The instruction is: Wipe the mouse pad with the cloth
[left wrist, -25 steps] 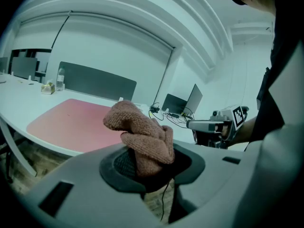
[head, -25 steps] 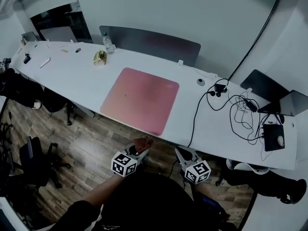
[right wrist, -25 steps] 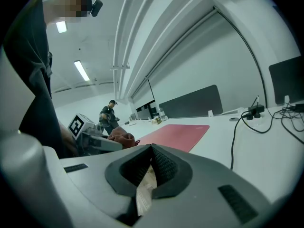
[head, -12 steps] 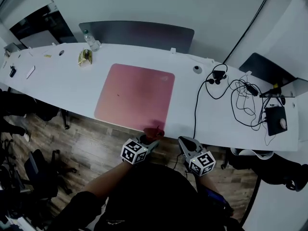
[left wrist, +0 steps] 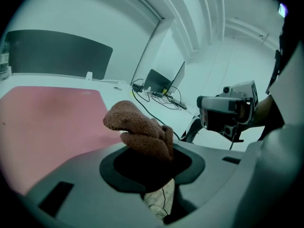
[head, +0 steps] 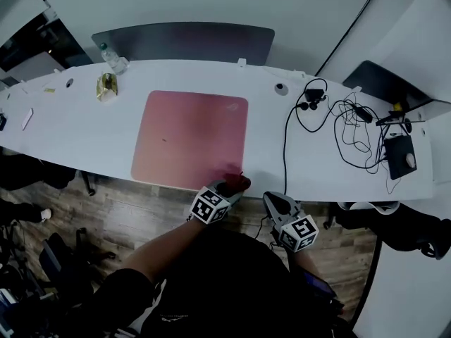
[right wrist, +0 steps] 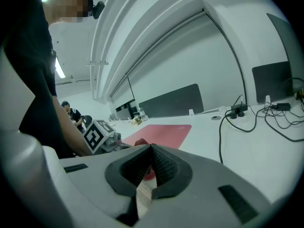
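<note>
black top (head: 225, 287), grey marker-cubed grippers (head: 232, 186) (head: 270, 200)

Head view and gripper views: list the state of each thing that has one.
left gripper, shut on the cloth.
right gripper, shut, nothing between its jaws.
cloth, bunched, at the mouse pad's near edge.
mouse pad, flat on the desk.
laptop, lid open.
cables, loosely tangled.

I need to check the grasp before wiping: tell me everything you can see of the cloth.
The cloth is reddish-brown, knitted-looking, bunched into a folded lump. The left hand-held gripper is shut on its lower part; the rest sticks out past the jaws. It is at the near right corner of the pink mouse pad; contact with it unclear.
</note>
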`<state>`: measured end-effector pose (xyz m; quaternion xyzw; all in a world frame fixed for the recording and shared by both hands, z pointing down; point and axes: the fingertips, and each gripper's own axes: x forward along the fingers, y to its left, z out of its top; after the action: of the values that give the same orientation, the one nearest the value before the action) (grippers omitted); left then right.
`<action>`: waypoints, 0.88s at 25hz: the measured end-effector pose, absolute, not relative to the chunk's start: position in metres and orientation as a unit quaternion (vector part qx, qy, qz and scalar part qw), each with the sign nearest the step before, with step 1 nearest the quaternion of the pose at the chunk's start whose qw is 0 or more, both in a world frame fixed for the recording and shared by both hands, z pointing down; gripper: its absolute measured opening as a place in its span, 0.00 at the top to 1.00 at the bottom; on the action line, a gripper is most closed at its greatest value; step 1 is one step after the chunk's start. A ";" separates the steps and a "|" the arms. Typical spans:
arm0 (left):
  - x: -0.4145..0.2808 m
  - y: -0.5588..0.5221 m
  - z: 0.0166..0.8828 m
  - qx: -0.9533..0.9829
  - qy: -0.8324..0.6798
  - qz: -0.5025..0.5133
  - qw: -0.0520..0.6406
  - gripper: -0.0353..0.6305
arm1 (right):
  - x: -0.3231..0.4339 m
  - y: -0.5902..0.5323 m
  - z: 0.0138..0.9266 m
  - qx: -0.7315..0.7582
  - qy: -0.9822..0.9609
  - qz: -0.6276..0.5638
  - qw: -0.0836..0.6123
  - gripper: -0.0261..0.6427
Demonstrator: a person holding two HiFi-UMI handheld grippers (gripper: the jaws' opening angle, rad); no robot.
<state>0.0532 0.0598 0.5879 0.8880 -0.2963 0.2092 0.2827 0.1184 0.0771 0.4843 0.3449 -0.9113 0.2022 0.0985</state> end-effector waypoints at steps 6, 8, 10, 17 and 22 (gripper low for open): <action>0.063 0.049 0.610 0.875 -0.267 0.224 0.336 0.74 | 0.119 0.077 0.484 0.374 -0.899 0.205 0.105 0.92; 0.065 0.046 0.615 0.871 -0.260 0.233 0.345 0.75 | 0.122 0.078 0.485 0.386 -0.892 0.206 0.108 0.92; 0.063 0.044 0.619 0.867 -0.260 0.244 0.348 0.75 | 0.124 0.078 0.486 0.397 -0.887 0.209 0.110 0.92; 0.049 0.044 0.621 0.861 -0.270 0.288 0.321 0.75 | 0.122 0.071 0.486 0.403 -0.884 0.211 0.110 0.92; 0.024 0.045 0.622 0.853 -0.285 0.295 0.323 0.75 | 0.111 0.064 0.487 0.395 -0.887 0.211 0.111 0.92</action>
<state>0.0238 0.0447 0.6222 0.8530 -0.2846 0.2952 0.3229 0.1107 0.0641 0.4868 0.3953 -0.8872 0.2106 0.1106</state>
